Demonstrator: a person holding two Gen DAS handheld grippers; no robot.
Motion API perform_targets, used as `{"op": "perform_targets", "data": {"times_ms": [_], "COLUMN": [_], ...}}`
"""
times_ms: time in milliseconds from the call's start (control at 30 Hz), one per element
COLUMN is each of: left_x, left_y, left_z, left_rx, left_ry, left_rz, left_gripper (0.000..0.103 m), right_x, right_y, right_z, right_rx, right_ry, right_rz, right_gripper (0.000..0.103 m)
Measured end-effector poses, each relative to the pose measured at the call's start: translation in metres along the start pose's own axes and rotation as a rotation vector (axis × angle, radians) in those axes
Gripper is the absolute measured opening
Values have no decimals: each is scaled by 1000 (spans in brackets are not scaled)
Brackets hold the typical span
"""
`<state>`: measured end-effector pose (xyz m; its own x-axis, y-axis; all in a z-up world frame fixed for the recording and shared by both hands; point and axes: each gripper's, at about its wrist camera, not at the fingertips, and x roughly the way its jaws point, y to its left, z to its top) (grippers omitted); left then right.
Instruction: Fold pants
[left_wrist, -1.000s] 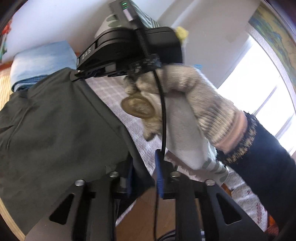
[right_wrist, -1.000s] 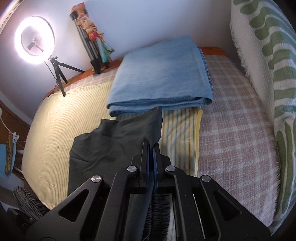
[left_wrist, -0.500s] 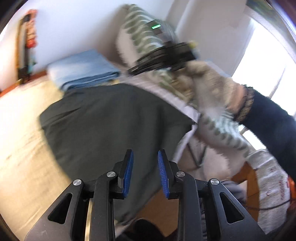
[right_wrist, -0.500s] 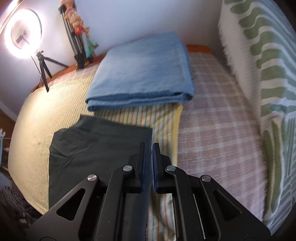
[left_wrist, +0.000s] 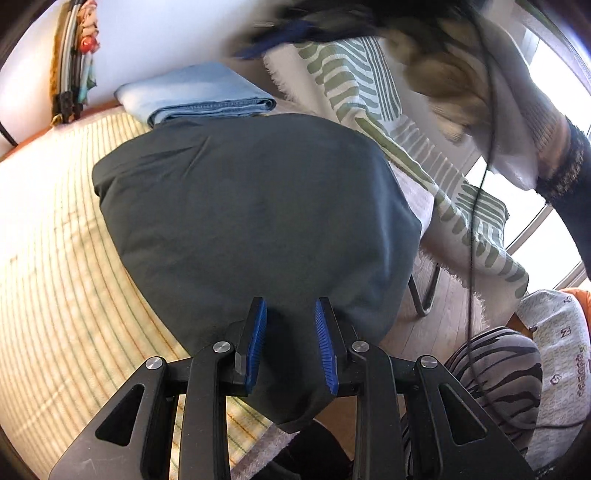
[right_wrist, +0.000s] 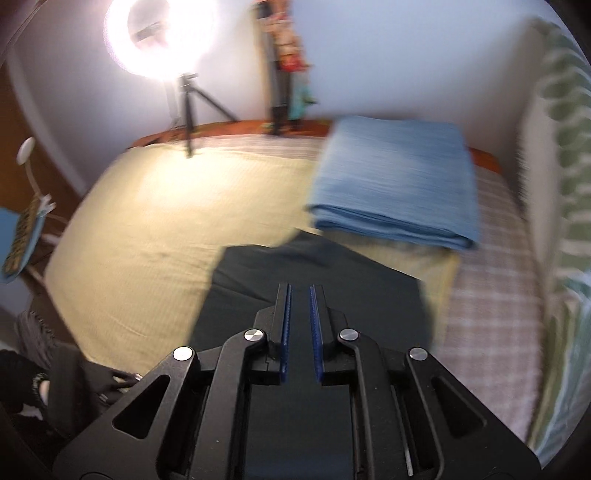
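The dark green pants (left_wrist: 255, 206) lie folded flat on the yellow striped bedspread (left_wrist: 55, 258), their near end hanging over the bed's edge. My left gripper (left_wrist: 290, 306) is open and empty just above that near end. In the right wrist view the pants (right_wrist: 317, 273) lie below my right gripper (right_wrist: 299, 290), which is slightly open and holds nothing. The gloved right hand and its gripper show blurred at the top of the left wrist view (left_wrist: 443, 81).
Folded blue jeans (right_wrist: 399, 181) lie at the far side of the bed, just beyond the pants. A green-patterned white cloth (left_wrist: 369, 92) hangs on the right. A ring light on a tripod (right_wrist: 162, 37) stands behind the bed. Wooden floor (left_wrist: 436, 325) lies beside the bed.
Both grippers let go of the pants, opened and pulled back. The pants now lie flat on the bed. The right hand rose and moved away from the left gripper.
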<state>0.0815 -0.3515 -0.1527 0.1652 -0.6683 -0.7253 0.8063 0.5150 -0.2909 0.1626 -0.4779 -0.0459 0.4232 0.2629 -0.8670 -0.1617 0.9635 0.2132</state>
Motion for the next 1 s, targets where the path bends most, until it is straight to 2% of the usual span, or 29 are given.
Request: {"op": "perform_targets", "data": {"times_ms": [133,167,200,267,333,500,533,600,633,733,867,1000], "left_x": [4,4,4,4,5,6,6,6,7,8,7,3], "left_y": [4,4,4,4,5,8,9,10,11,10,8,5], "left_z": [-8,-9,-9,-9,-9,-11,-11,-11,-11,-12,-13,-13], "left_rx": [-27,-29,-29,-29,-34,-35,-39,-44,-42,-39,-27,-29], "left_ry": [-9,-12,-14,-14,-15,-19,-20,-21,-22,-25,-28,-12], "left_rz": [-12,-13,-14,-19,-28,-44,-48,-56,-57,-54,-43,-48], "left_gripper": [26,26,26,26,26,26,26,26,26,26,26,26], "right_x": [57,72,86,107,129,161,163,166,167,166,169,160], "right_y": [35,43,52,63,73,83,84,86,88,89,80,71], "right_z": [21,26,31,39,45,45,45,43,43,43,47,49], "right_rx": [-96,-127,-155,-196,-235,-313,-319,-340,-350,-354,-289,-231], "right_ry": [83,109,132,153,191,282,291,306,310,282,258,225], "right_rz": [74,76,76,81,98,70,67,62,52,28,16,47], "right_gripper": [11,14,19,39,40,40,39,11,5,4,4,4]}}
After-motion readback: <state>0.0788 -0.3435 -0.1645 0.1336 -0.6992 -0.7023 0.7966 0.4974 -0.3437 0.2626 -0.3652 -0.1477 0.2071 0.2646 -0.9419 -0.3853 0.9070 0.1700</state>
